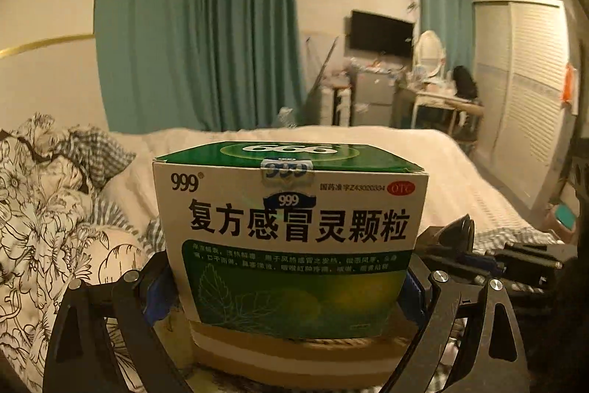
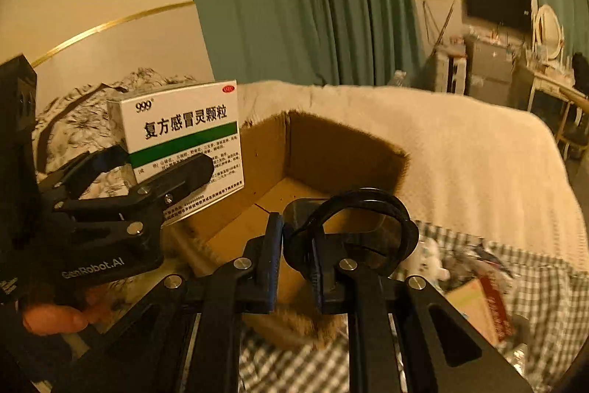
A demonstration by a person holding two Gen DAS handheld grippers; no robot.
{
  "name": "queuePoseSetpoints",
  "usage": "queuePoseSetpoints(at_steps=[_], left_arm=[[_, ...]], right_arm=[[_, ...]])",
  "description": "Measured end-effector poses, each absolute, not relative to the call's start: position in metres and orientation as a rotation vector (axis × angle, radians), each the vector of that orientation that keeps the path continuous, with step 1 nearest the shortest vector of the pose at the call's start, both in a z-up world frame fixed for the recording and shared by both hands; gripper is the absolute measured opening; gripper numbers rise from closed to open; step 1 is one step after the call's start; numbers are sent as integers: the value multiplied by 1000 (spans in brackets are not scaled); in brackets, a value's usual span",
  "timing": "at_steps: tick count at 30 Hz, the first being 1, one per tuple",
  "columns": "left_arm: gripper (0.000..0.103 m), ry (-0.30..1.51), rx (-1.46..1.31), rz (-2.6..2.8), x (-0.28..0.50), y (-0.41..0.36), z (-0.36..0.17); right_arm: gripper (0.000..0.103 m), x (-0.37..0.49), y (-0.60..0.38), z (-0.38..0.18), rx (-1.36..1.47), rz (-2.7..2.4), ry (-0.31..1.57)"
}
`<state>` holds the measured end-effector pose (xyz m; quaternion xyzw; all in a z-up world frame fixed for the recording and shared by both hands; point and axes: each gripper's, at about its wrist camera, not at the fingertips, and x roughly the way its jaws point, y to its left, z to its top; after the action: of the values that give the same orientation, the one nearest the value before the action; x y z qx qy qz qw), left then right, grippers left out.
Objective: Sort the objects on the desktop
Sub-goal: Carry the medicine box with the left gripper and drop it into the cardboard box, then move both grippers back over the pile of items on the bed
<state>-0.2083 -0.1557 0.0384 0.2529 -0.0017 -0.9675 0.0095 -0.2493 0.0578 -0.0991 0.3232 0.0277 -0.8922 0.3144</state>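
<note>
Medicine box (image 1: 291, 231) hides left gripper (image 1: 285, 286) jaws.

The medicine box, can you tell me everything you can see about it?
The medicine box is white and green cardboard with a red oval mark, "999" and big black Chinese letters on its front. A "999" sticker seals its green lid. It stands upright, shut, clamped at its sides between the blue pads of the left gripper. In the right wrist view it hangs above the near-left edge of an open cardboard carton on a bed.
</note>
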Motion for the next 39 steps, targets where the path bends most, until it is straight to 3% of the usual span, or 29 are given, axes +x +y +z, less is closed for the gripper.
queuePoseSetpoints(at_steps=[1,2,3,4,5,13,21,30,36,39], left_arm=[[98,-8,805,-3004,-213,-159,36],[102,-20,813,-2992,-213,-157,34],[103,-38,819,-2975,-215,-156,34],[103,-63,814,-2952,-215,-155,35],[103,-71,817,-2948,-213,-152,34],[103,-105,818,-2969,-184,-131,63],[103,-3,838,-3089,-121,-70,70],[103,-109,931,-3134,-83,18,12],[103,-64,1010,-3090,-102,40,-40],[103,-50,1017,-3078,-119,49,-67]], right_arm=[[14,-253,53,-102,852,-2353,86],[23,-255,49,-104,854,-2360,99],[36,-256,46,-106,857,-2365,110],[58,-255,45,-106,845,-2370,118],[68,-252,48,-105,828,-2386,127],[68,-216,102,-71,752,-2508,120],[68,-164,201,-48,747,-2688,87],[68,-139,279,-94,859,-2792,93],[68,-157,310,-151,877,-2800,-19],[68,-177,317,-180,918,-2792,32]])
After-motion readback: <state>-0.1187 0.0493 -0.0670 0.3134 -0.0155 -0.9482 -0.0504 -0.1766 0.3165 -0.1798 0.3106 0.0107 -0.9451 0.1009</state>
